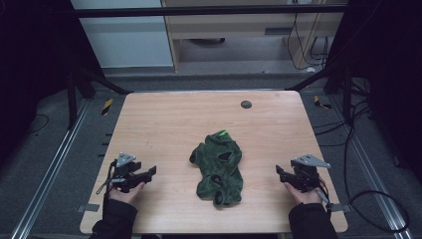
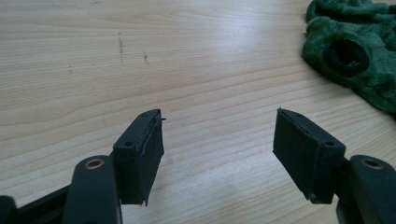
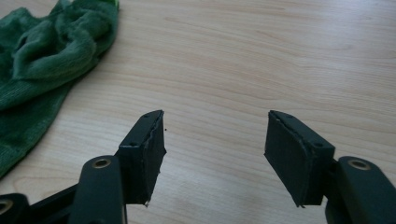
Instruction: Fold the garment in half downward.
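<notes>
Two grippers rest low on the worktop (image 1: 164, 119), one on each side of a crumpled green garment (image 1: 218, 167); going from the left, the left gripper (image 1: 150, 172) lies near the left edge in the person's hand, its fingers (image 2: 140, 154) spread wide with only bare wood between them, touching and holding nothing; the garment shows at the far right of the left gripper view, well apart from those fingers. In the middle, the garment sits bunched in a loose heap, a fleecy cloth with dark-rimmed openings (image 2: 346, 57) and a bright green tab (image 1: 223, 133) at its far end; it looks light, soft and limp, likely to sag and unfold when lifted, so a pinch on a raised fold or a hemmed edge seems the safest hold. On the right, the right gripper (image 1: 278, 172) likewise has its fingers (image 3: 296, 156) fully apart and empty, the garment off to the left in its view.
</notes>
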Demonstrator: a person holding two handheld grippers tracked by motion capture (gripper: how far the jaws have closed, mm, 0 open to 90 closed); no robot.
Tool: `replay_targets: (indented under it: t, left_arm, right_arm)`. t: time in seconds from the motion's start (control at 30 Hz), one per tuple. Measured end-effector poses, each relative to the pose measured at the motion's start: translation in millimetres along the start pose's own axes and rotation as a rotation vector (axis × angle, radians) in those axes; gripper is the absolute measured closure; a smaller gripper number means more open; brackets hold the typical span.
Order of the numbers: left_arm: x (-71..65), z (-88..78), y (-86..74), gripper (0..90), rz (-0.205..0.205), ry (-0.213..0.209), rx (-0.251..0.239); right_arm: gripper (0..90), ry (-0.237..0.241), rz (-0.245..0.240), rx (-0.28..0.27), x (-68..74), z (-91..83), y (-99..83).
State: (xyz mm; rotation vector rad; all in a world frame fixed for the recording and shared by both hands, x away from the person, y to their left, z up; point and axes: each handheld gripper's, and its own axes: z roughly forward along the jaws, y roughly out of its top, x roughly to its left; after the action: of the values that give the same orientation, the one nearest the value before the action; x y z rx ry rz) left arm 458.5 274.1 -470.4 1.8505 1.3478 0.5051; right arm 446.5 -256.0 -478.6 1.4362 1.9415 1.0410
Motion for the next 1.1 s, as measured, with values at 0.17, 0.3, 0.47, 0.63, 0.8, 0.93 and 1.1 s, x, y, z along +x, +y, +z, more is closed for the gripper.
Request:
replay_targets:
  t: [0.17, 0.3, 0.47, 0.63, 0.8, 0.93, 1.1]
  left_arm:
    - [-4.2, 0.7, -0.1, 35.5, -0.002, -0.028, 0.002]
    - [-8.4, 1.3, 3.0, 36.5, 0.021, -0.059, 0.0]
    - [-11.2, 1.7, 5.9, 37.5, 0.03, -0.072, -0.001]
    - [-15.2, 2.3, 10.4, 37.7, 0.048, -0.081, -0.011]
    - [-20.6, 4.2, 15.8, 37.2, 0.082, -0.09, -0.003]
    - [-23.7, 4.6, 26.0, 36.9, 0.095, -0.098, -0.019]
    - [-27.5, 8.9, 36.6, 36.0, 0.112, -0.103, -0.029]
  right_arm:
    - [39.2, 0.03, -0.024, 0.006, 9.3, -0.4, 1.7]
    - [39.6, 0.068, -0.04, 0.001, 23.2, -2.0, 8.4]
    - [40.2, 0.088, -0.056, -0.013, 31.7, -2.6, 15.5]
    - [39.7, 0.089, -0.057, -0.018, 33.0, -2.9, 18.6]
    - [40.1, 0.11, -0.038, -0.024, 33.0, -5.3, 24.1]
    - [40.6, 0.119, -0.036, -0.023, 33.7, -3.7, 30.1]
    - [40.2, 0.132, -0.03, -0.033, 35.8, -2.0, 39.6]
